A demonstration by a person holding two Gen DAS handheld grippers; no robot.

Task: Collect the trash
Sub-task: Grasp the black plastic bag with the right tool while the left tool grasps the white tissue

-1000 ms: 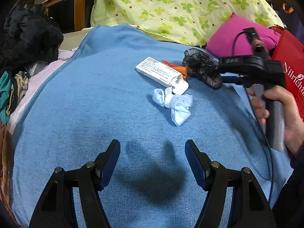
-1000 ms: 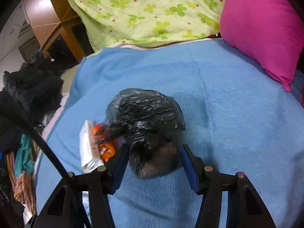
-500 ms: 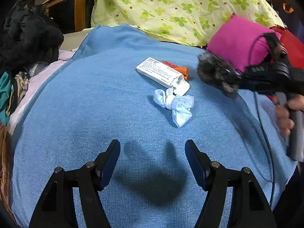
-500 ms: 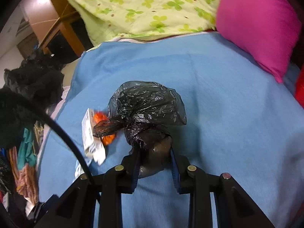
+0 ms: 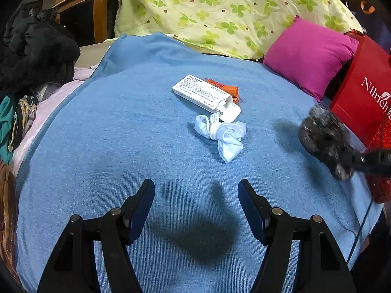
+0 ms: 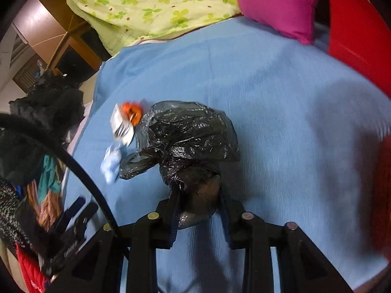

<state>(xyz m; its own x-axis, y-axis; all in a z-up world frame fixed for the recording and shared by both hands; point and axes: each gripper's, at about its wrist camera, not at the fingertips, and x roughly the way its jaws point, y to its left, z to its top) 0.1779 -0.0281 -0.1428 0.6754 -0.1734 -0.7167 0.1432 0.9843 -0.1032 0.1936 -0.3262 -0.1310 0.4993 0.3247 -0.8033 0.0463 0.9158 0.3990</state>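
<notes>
Above blanket [image 6: 281, 102] — right tongs [image 6: 199, 196] clamping black bag [image 6: 188, 141].

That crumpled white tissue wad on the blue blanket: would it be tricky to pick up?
Probably easy. The crumpled white tissue wad looks light and soft, so it should squash rather than slip or roll. Its twisted loose ends may flop once lifted. The soft blue blanket beneath could bunch up if the open left claw digs in.
</notes>
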